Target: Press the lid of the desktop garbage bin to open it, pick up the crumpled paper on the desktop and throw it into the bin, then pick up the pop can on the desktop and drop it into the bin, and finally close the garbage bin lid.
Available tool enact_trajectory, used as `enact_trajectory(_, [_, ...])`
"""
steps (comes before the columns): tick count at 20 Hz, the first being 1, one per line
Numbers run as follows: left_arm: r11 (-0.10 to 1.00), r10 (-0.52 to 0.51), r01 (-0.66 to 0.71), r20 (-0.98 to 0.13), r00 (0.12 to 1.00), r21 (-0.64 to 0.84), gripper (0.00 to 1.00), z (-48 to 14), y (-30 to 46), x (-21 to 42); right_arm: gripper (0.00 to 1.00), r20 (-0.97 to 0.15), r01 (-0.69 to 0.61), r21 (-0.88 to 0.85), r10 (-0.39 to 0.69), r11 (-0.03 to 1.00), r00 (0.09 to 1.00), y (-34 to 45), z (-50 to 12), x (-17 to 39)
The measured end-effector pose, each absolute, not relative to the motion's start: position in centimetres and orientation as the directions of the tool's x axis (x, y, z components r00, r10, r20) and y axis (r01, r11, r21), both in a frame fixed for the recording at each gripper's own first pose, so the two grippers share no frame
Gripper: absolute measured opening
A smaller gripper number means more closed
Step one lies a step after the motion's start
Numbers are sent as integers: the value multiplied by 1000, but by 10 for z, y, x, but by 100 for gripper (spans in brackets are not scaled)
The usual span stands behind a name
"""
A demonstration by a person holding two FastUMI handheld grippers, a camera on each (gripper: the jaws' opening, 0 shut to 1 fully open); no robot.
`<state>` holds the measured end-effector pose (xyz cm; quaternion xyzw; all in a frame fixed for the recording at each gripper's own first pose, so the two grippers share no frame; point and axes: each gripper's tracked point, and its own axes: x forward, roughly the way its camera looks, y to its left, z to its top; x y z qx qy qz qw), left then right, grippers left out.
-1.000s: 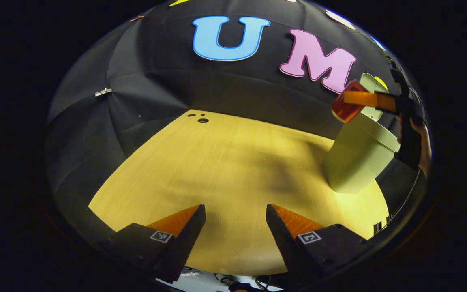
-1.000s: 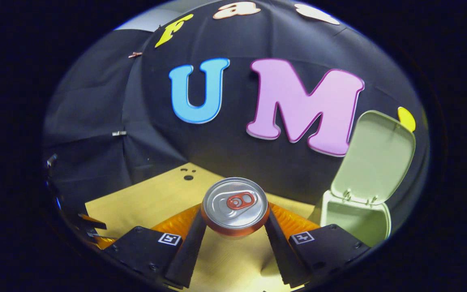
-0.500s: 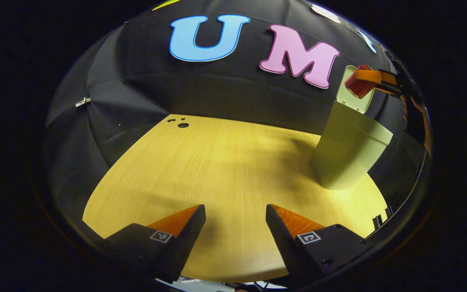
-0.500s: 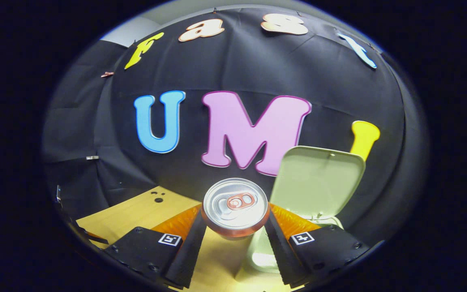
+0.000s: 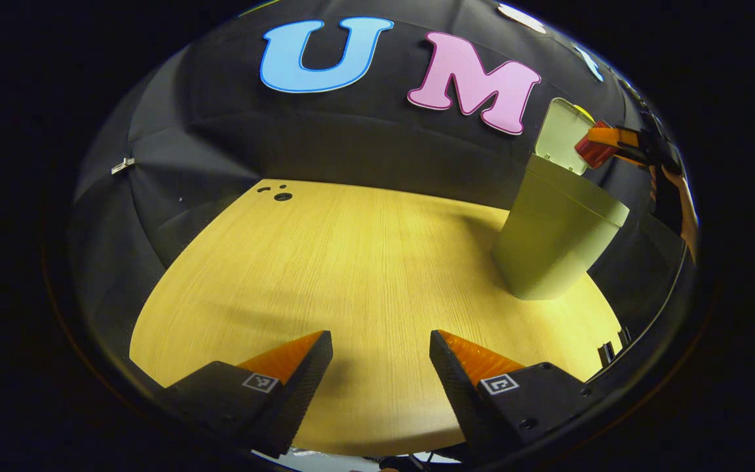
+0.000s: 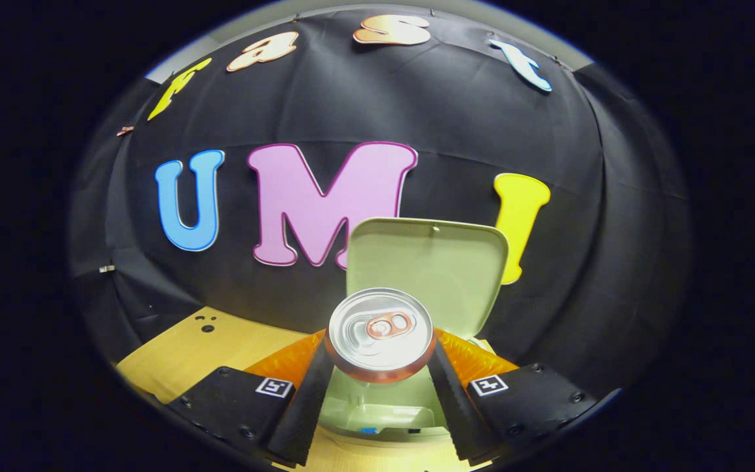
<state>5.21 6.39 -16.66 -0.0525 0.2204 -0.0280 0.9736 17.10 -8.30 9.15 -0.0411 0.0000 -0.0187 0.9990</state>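
Right gripper view: one pop can, one open bin.

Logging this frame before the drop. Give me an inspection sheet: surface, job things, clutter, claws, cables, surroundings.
Surface: wooden desktop, bare, with small round holes near its far edge.
Job's things: garbage bin upright on the desktop, lid standing open; pop can held upright above the bin's opening. Crumpled paper: nothing seen.
Clutter: nothing seen.
Claws: right claw shut on the pop can, both fingers pressing its sides; left claw open, holding nothing, low over the near desktop.
Cables: dark ones at the bottom edge of the left gripper view, too unclear to judge.
Surroundings: black cloth wall behind the desktop.
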Motion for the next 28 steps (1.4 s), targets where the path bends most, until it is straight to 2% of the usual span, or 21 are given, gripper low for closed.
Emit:
enact_trajectory(6, [992,-73,22,-431,899,-121,96,-166,63,54,82,-35,66,-86,-69,994,997,-101,78,178])
enact_trajectory(11, [994,-53,7,-424,904,-111,96,-164,65,55,92,-20,84,-69,-85,994,996,-106,85,184])
enact_trajectory(14, [993,-51,-2,-432,900,-121,96,-167,63,52,96,29,88,-72,-86,994,996,-107,108,187])
enact_trajectory(24, [991,-8,-53,-453,892,-121,96,-176,65,42,96,321,119,-91,-84,989,943,-117,255,186])
enact_trajectory(28, [987,13,-85,-454,891,-138,96,-178,65,38,95,340,151,-86,-113,985,934,-126,277,205])
